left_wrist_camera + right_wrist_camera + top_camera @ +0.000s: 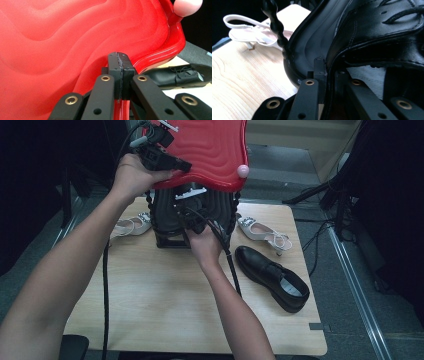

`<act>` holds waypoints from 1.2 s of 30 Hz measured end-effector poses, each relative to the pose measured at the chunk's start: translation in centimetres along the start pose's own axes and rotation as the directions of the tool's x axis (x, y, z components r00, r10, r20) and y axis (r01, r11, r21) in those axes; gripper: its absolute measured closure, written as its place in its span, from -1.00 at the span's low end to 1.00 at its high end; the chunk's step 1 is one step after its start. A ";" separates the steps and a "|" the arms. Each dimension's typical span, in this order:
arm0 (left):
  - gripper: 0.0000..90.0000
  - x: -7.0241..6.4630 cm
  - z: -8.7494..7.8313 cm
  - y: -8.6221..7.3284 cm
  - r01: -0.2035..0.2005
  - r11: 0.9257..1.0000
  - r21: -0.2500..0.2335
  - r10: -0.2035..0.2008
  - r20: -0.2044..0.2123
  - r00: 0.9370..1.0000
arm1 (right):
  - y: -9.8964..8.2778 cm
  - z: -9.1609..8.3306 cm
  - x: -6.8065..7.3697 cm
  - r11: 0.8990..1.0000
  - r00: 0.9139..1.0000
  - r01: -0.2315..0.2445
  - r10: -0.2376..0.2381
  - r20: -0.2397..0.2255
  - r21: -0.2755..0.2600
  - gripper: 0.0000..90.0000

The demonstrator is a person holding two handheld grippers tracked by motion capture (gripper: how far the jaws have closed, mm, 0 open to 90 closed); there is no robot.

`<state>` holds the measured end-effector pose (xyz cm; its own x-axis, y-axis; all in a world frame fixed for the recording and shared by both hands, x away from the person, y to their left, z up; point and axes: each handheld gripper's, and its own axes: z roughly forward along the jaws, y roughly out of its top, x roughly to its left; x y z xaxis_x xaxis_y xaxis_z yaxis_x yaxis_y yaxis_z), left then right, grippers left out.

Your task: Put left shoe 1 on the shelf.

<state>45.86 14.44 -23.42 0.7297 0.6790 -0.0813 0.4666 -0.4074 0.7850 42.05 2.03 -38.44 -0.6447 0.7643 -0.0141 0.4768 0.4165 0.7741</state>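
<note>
A glossy red ribbed lid [210,150] is tipped up over a black case [167,215] at the table's far edge. My left gripper [180,166] is shut on the lid's lower rim; in the left gripper view the jaws [119,60] pinch that red edge [62,50]. My right gripper [192,217] reaches into the case under the lid. In the right gripper view its jaws [328,70] straddle the collar of a black leather lace-up shoe [382,27], one jaw outside and one inside, pressing on the leather. The case wall [312,42] curves beside it.
A second black shoe [272,277] lies on the wooden table [165,305] at right. White strappy sandals lie on either side of the case, one left [131,225] and one right [262,234]. A pink knob [243,170] sits at the lid's corner. Cables trail over the table.
</note>
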 end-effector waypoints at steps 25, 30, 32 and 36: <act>1.00 0.2 0.1 -0.1 0.009 1.000 -0.014 -0.009 0.015 1.000 | -2.3 -6.0 0.2 0.996 0.987 -0.079 0.072 -0.146 -0.048 1.00; 1.00 0.2 0.1 -0.1 0.018 1.000 -0.015 -0.018 0.017 1.000 | -4.9 -8.3 -0.1 0.998 0.985 -0.054 0.046 -0.167 -0.045 1.00; 1.00 0.4 0.1 -0.1 0.035 0.999 -0.013 -0.035 0.026 0.999 | -6.2 -8.8 -0.4 0.998 0.986 -0.047 0.040 -0.161 -0.041 1.00; 1.00 0.1 0.1 -0.1 0.025 1.000 -0.013 -0.025 0.013 1.000 | -8.6 -8.6 -1.3 0.997 0.986 -0.068 0.061 -0.153 -0.044 1.00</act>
<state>45.99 14.50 -23.57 0.7243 0.6809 -0.1087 0.4780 -0.3821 0.7909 33.65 -6.76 -39.59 -0.6982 0.7040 0.1300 0.4931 0.3412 0.8003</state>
